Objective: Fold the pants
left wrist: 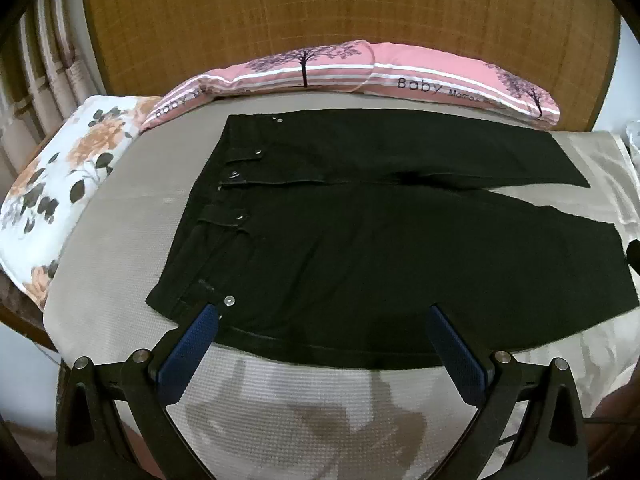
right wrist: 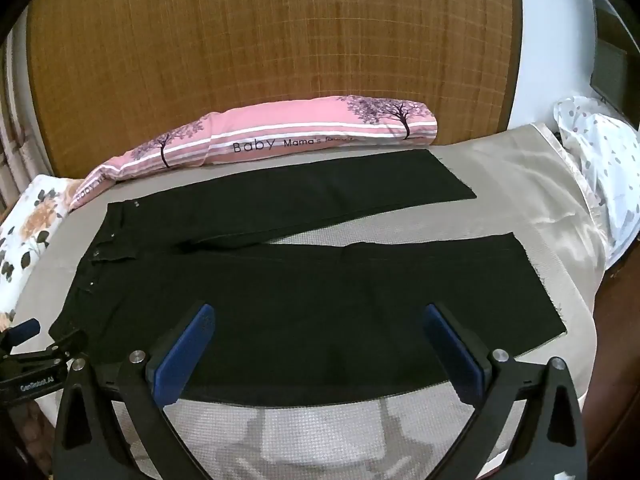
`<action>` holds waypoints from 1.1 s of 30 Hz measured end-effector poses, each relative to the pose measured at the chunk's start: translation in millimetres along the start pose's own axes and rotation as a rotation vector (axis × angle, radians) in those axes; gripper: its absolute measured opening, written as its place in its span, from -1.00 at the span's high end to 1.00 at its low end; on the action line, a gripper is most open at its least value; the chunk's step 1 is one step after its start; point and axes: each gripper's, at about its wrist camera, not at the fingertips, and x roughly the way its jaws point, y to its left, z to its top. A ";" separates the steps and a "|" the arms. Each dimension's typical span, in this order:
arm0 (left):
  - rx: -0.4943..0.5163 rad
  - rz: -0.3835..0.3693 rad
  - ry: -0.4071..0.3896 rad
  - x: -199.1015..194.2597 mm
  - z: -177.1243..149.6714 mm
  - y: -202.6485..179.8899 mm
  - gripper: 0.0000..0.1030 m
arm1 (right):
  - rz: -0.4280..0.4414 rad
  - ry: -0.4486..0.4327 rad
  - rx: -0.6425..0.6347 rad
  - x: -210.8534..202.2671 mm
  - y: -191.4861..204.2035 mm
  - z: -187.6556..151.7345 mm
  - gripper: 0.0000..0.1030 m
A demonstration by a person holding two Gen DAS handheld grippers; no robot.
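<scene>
Pants (left wrist: pixel 360 248) lie flat just ahead of both tongs — left (left wrist: pixel 323 320), right (right wrist: pixel 320 318) — spread wide, holding nothing

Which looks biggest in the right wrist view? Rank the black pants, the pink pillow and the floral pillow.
1. Black pants, by far the largest.
2. Pink pillow.
3. Floral pillow, though the frame edge cuts it off, so its true size is unsure.
</scene>
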 end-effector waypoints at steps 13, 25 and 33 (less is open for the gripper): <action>0.001 0.024 0.001 1.1 2.5 -0.2 -0.99 | 0.010 0.004 0.003 1.2 1.0 3.2 -1.00; 0.002 0.019 -0.004 -0.3 0.2 0.1 -0.99 | 0.002 -0.004 0.004 -1.6 4.3 2.2 -1.00; 0.004 0.016 -0.004 -2.0 0.0 1.2 -0.99 | 0.005 -0.002 0.010 -4.7 2.3 2.1 -1.00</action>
